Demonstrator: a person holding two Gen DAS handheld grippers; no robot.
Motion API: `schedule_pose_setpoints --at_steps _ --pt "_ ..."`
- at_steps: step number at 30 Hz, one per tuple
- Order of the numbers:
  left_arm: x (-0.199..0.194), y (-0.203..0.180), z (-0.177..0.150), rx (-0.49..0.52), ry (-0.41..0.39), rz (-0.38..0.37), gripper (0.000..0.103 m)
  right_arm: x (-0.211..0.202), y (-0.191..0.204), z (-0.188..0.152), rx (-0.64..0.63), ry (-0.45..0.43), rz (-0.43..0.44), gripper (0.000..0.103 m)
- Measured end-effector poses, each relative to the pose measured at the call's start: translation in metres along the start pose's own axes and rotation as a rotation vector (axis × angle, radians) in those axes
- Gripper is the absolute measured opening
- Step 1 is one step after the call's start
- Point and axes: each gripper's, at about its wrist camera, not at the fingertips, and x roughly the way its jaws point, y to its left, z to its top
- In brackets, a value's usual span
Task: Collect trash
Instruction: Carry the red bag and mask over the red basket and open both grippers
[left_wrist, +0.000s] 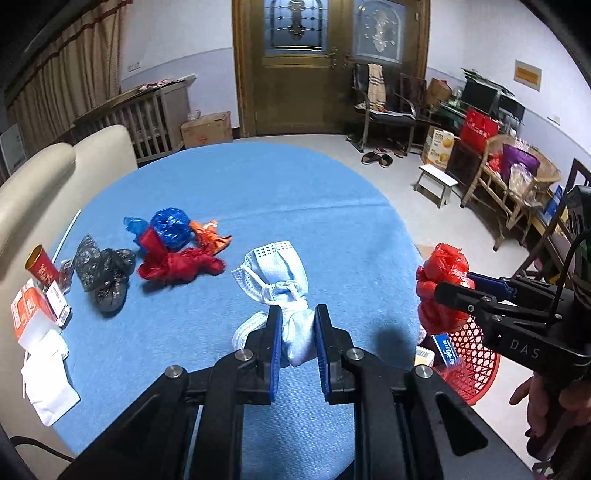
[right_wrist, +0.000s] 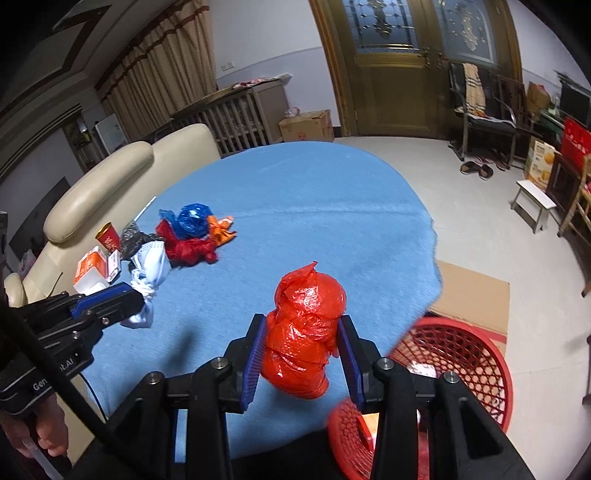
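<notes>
While the left gripper (left_wrist: 298, 338) clamps a knotted white-and-blue bundle (left_wrist: 275, 284) over the blue table (left_wrist: 258, 184), the right gripper (right_wrist: 301, 356) clenches a red bag (right_wrist: 304, 328) near the table's edge, beside the red basket (right_wrist: 461, 354) on the floor. More crumpled bags (left_wrist: 173, 247) lie further back on the table.

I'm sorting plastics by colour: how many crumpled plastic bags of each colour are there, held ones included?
Red: 2 (held red bag, loose red bag)
Blue: 1 (blue bag)
Orange: 1 (orange bag)
Black: 1 (black heap)
Total: 5
</notes>
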Motion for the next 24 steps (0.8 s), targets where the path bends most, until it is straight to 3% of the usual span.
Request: schedule_pose_setpoints --at_steps 24 --pt "0.028 -0.09 0.004 0.255 0.06 -0.142 0.018 -0.024 -0.11 -0.022 0.155 0.1 -0.112 0.041"
